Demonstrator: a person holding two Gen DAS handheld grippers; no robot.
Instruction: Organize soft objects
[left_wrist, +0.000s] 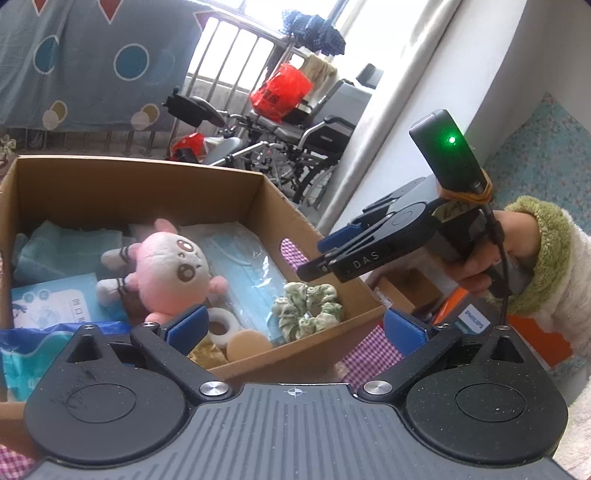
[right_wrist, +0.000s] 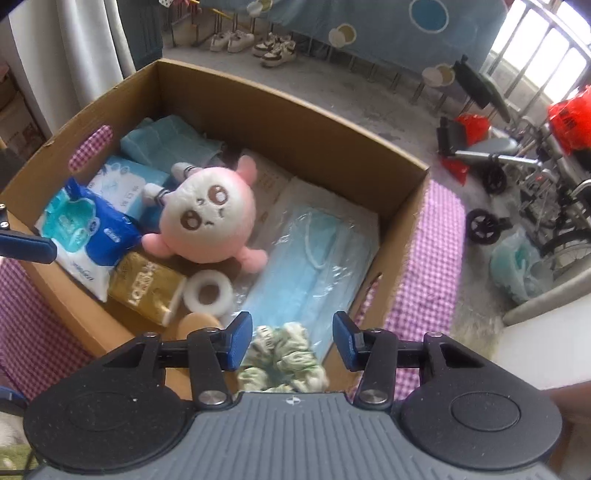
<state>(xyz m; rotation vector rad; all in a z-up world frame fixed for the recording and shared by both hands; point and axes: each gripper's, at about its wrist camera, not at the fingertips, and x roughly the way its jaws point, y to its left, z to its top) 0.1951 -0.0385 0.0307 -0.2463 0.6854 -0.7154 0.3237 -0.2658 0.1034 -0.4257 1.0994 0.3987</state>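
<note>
A cardboard box (left_wrist: 321, 236) (right_wrist: 295, 107) holds soft things: a pink and white plush toy (left_wrist: 173, 269) (right_wrist: 210, 218), a bag of blue face masks (left_wrist: 243, 273) (right_wrist: 314, 266), a green scrunchie (left_wrist: 306, 308) (right_wrist: 284, 362), a white tape roll (right_wrist: 208, 288), a round tan sponge (left_wrist: 247, 347), tissue packs (right_wrist: 88, 229). My left gripper (left_wrist: 295, 323) is open and empty above the box's near edge. My right gripper (right_wrist: 291, 339) is open and empty just above the scrunchie; in the left wrist view it (left_wrist: 314, 254) hovers over the box's right wall.
The box stands on a purple checked cloth (right_wrist: 439, 258). A wheelchair (left_wrist: 295, 147) and red bags stand on the floor beyond. Small boxes (left_wrist: 410, 291) lie at the right, below my sleeve. Shoes (right_wrist: 255, 42) line the far floor.
</note>
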